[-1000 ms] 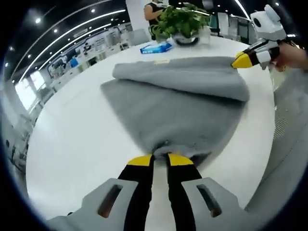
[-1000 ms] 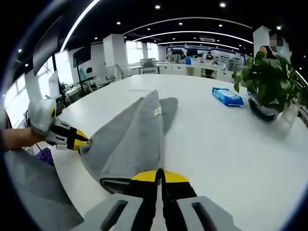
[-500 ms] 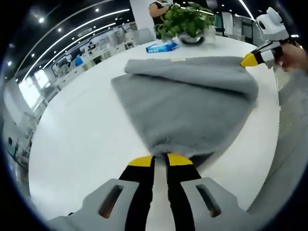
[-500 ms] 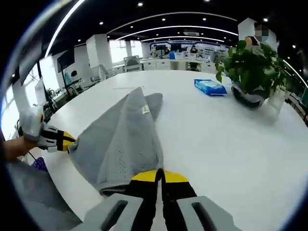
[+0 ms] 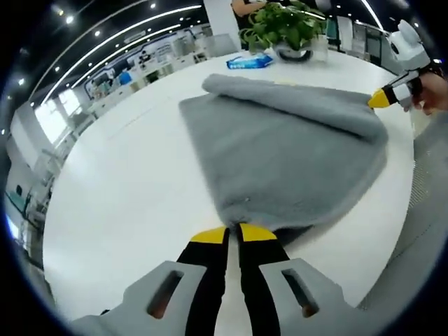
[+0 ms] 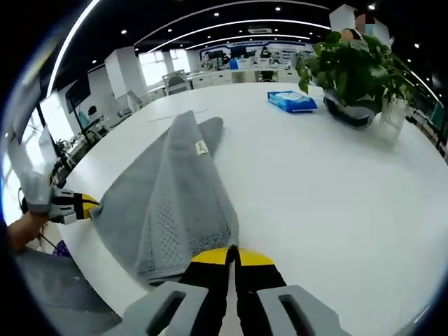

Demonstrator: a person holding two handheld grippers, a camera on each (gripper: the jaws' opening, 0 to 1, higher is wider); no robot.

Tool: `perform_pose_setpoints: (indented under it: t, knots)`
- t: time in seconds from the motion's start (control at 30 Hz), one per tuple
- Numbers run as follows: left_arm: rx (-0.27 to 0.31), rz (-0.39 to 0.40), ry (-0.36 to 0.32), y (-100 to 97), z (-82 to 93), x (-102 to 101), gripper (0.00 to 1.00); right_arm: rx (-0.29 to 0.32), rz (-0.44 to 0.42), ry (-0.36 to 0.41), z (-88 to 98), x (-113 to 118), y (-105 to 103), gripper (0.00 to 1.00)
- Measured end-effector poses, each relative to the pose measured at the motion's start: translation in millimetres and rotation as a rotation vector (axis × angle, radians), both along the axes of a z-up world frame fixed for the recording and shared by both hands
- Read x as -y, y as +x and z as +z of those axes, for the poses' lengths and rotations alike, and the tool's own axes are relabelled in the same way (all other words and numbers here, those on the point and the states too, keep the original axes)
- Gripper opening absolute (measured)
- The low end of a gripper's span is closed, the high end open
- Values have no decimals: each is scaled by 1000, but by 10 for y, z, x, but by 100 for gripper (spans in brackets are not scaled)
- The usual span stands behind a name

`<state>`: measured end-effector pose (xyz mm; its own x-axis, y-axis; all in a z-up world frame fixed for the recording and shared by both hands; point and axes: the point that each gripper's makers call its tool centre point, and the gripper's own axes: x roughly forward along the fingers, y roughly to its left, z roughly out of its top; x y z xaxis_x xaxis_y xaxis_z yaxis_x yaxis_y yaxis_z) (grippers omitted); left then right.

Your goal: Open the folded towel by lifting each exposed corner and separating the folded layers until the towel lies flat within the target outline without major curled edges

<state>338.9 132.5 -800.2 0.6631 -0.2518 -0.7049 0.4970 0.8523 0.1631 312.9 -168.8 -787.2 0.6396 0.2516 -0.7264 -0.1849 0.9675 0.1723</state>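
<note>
A grey towel (image 5: 287, 154) lies partly folded on the white table (image 5: 119, 182), its upper layer rolled over along the far side. My left gripper (image 5: 232, 233) is shut on the towel's near corner. In the right gripper view the same grey towel (image 6: 175, 196) stretches away, with a small label (image 6: 201, 147) on it. My right gripper (image 6: 232, 255) is shut on the towel's near corner. The right gripper's yellow tip (image 5: 381, 99) shows at the towel's far corner in the left gripper view. The left gripper (image 6: 70, 204) holds the towel's left corner in the right gripper view.
A potted green plant (image 6: 353, 70) in a dark bowl and a blue packet (image 6: 292, 101) stand on the far part of the table (image 6: 336, 196). A person's hand (image 5: 434, 91) holds the right gripper. An office with desks lies beyond.
Both views have shifted as the hands moved. The towel looks more spread, with both corners drawn further apart. Both grippers keep their hold.
</note>
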Motion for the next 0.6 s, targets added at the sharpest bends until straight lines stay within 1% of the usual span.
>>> perform_pose_setpoints:
  t: [0.1, 0.2, 0.27, 0.37, 0.6]
  knots:
    - [-6, 10, -7, -4, -4, -3, 5, -29, -20, 25, -34, 13, -24, 0]
    - [-12, 23, -14, -9, -6, -4, 4, -48, -28, 31, -61, 17, -46, 0]
    - [-19, 31, -11, -13, -9, -11, 4, -62, -19, 18, -89, 10, -74, 0]
    - [-36, 50, -1, -34, -12, -28, 3, -98, 4, -31, -166, 25, -142, 0]
    - [-65, 88, 3, -69, -18, -48, 3, -96, 28, -64, -175, 35, -155, 0]
